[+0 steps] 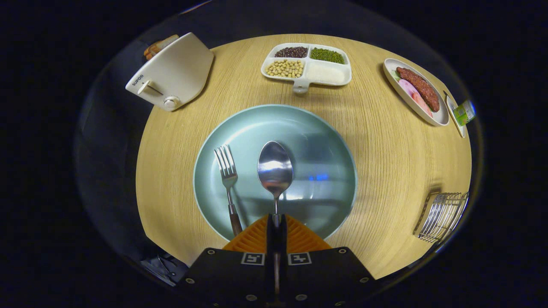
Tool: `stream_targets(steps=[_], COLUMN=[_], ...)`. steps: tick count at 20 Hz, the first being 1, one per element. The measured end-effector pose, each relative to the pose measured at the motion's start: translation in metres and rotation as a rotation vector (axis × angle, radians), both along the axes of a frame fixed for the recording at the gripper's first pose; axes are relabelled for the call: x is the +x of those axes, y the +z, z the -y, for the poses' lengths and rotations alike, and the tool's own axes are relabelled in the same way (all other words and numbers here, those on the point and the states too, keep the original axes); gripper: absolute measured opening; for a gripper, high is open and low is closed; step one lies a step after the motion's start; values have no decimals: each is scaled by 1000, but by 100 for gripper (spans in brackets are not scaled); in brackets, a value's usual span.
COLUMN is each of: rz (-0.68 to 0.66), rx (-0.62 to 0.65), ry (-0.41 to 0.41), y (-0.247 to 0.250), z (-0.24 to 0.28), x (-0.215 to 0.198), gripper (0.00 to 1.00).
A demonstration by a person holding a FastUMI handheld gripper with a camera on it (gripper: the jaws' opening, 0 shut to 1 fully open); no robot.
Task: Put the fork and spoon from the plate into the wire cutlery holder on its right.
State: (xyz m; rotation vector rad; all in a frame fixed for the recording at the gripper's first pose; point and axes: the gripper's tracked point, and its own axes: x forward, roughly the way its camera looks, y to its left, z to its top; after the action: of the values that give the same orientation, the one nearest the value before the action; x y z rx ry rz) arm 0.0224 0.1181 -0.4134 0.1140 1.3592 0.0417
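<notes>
Round wooden table [385,162], viewed from above along the gripper's fingers.

Surroundings: a toaster [173,72] stands at the far left edge of the table, with bread showing at its top. A divided tray [306,65] sits at the far side beyond the plate, holding beans and grains in its four sections. A dish of sliced meat [416,91] lies to the far right, with a small packet [464,112] just beside it at the table edge. The wire cutlery holder [443,214] stands near the right edge, well apart from the plate. The table surface between plate and holder is bare wood.

Task items: the pale green plate [325,141] lies directly ahead of the fingers. The fork [227,179] rests on the plate, left of the fingers, tines pointing away, handle reaching over the near rim. The spoon [275,170] is centred, bowl pointing away over the plate.

Gripper [276,222]: fingers drawn nearly together, both pressing on the spoon's thin handle, which runs between them.
</notes>
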Motion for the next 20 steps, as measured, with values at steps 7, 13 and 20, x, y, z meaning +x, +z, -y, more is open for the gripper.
stream_targets(steps=[7,13,20], rz=[122,214,288], rx=[13,26,8], ry=[-27,-87,-205], y=[43,88,128], z=[18,53,125], x=[-2,-20,-51], gripper=[5,5,5])
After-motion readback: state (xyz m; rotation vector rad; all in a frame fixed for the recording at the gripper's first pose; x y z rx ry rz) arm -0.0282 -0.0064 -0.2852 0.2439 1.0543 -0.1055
